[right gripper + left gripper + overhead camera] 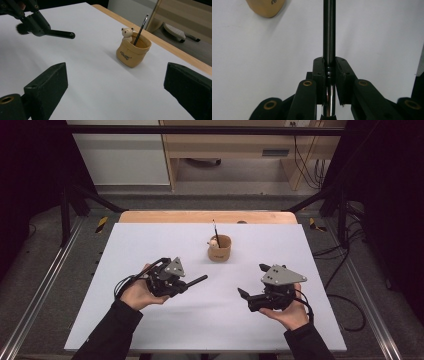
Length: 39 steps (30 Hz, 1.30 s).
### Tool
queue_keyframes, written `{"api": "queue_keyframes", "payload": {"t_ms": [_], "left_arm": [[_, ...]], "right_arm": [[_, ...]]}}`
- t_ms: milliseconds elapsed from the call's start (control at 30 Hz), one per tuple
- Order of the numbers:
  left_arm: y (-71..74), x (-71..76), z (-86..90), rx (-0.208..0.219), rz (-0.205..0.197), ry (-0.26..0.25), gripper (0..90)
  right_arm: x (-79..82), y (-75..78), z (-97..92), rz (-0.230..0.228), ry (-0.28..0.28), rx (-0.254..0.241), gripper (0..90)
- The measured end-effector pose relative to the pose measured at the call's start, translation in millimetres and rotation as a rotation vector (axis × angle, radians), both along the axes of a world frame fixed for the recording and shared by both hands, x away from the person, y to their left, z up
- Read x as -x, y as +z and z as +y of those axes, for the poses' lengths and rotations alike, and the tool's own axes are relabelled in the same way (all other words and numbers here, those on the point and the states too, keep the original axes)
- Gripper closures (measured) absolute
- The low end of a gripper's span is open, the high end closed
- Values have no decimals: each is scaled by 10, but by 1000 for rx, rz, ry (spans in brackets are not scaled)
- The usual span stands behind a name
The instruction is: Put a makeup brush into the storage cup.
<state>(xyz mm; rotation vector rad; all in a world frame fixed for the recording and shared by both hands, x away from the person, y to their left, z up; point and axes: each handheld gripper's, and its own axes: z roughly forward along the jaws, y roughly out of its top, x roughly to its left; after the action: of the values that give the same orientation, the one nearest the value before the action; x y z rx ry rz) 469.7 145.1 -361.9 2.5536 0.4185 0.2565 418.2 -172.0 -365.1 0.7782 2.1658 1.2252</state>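
My left gripper [180,285] [329,67] is shut on a black brush [329,30]. Its handle [197,280] [61,33] sticks out past the jaws toward the table's middle, and a silver ferrule sits behind the pads. A tan pouch-shaped holder [220,248] [133,53] [267,7] with a small bear figure [127,33] stands at the back centre of the white mat. A thin black stick [216,232] [140,27] leans inside it. My right gripper [254,280] [117,77] hovers at the front right, open, with nothing between its jaws. It faces the holder.
The white mat [150,320] covers a wooden table whose far edge [200,216] shows behind the holder. Metal frame rails [45,280] run along both sides. Cables [345,305] lie on the floor at the right.
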Motion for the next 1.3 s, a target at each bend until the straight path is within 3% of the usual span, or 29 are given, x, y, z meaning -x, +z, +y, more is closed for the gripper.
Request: {"api": "queue_keyframes", "payload": {"t_ms": [333, 1000, 1300], "left_arm": [[66, 77, -163, 4, 11, -53, 787], [137, 152, -410, -15, 35, -147, 787], [117, 133, -457, -16, 64, -151, 787]], "right_arm": [[27, 75, 250, -12, 68, 140, 60], [101, 23, 589, -28, 180, 293, 81], [137, 5, 703, -45, 241, 384, 86]]}}
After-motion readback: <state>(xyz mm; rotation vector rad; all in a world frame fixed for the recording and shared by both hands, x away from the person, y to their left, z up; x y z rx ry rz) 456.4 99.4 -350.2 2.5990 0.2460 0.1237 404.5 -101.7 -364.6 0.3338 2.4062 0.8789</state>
